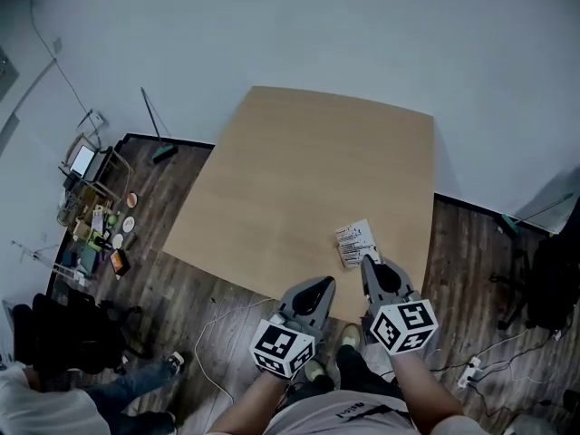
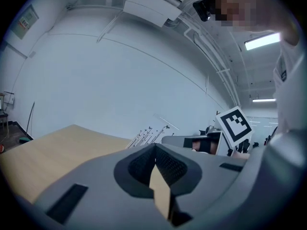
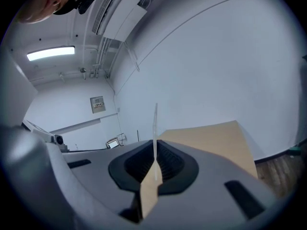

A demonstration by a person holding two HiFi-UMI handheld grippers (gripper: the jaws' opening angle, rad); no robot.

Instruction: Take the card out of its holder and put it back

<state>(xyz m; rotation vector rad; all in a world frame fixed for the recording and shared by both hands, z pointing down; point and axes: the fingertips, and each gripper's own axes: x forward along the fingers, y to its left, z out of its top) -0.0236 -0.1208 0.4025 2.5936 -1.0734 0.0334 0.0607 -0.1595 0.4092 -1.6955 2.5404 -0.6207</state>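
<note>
1. Right gripper (image 1: 371, 264): grey moulded plastic shell with black ribbed pads. Its jaws are pressing together on the holder (image 3: 155, 122), a thin clear sheet. In the right gripper view the sheet is showing edge-on and rising straight up out of the pads.
2. Left gripper (image 1: 323, 285): same grey shell and ribbed black pads. Its jaws are meeting at the tips with nothing between them. The tan wedge below the tips is the table showing through the gap.
3. Card (image 1: 354, 242): a white rectangle with dark print, too small to read. It is sitting just ahead of the right gripper's tips, its near corner touching them, and it is well clear of the left gripper. From the head view the clear holder is hard to make out around it. Whether the card is lying flat or lifting off the wood cannot be told.
4. Table (image 1: 299, 166): a smooth, matt, pale wood top, roughly square. Both grippers are hanging over its near edge, side by side.
5. Marker cubes (image 1: 403, 324): white with black square patterns, one riding on the back of each gripper.
6. Floor (image 1: 204, 284): dark wood planks. Cables and clutter at the left are lying too far off to identify.
</note>
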